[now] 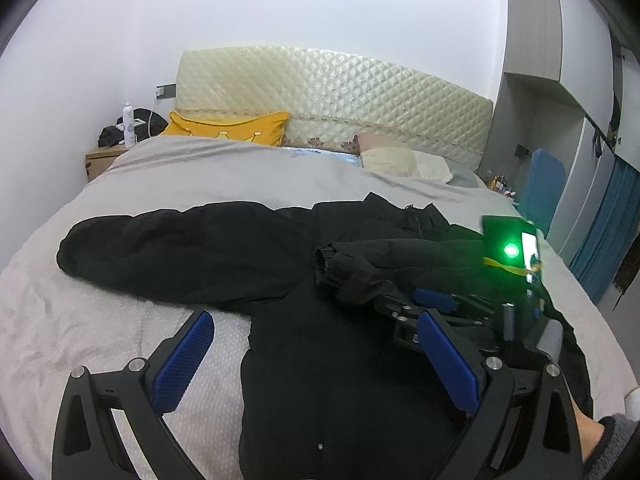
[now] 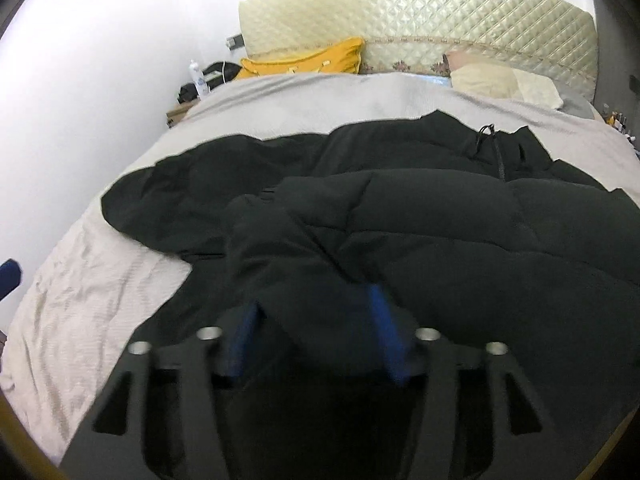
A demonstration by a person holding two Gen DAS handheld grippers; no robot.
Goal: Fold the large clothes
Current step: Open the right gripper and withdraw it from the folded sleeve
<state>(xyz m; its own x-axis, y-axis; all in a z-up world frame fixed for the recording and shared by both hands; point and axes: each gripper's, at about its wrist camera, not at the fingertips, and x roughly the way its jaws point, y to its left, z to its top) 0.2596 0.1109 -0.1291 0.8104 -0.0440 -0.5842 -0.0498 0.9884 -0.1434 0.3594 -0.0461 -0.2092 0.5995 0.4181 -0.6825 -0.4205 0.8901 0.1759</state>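
On the bed (image 1: 168, 184) a big black coat (image 1: 320, 360) is lying flat, one sleeve (image 1: 160, 252) sticking out to the side. The left gripper (image 1: 316, 364) is hanging over the coat with its blue fingers (image 1: 184, 360) spread wide, holding nothing. The right gripper (image 2: 316, 332) is sitting half open, with the other sleeve (image 2: 288, 248) lying loose between its fingers (image 2: 382, 320).

White wall (image 1: 280, 8) fills the upper frame. Quilted cream headboard (image 1: 336, 92) at centre, grey-covered bed (image 1: 224, 172) below, wooden nightstand (image 1: 100, 162) at left, blue curtain (image 1: 604, 232) at right.
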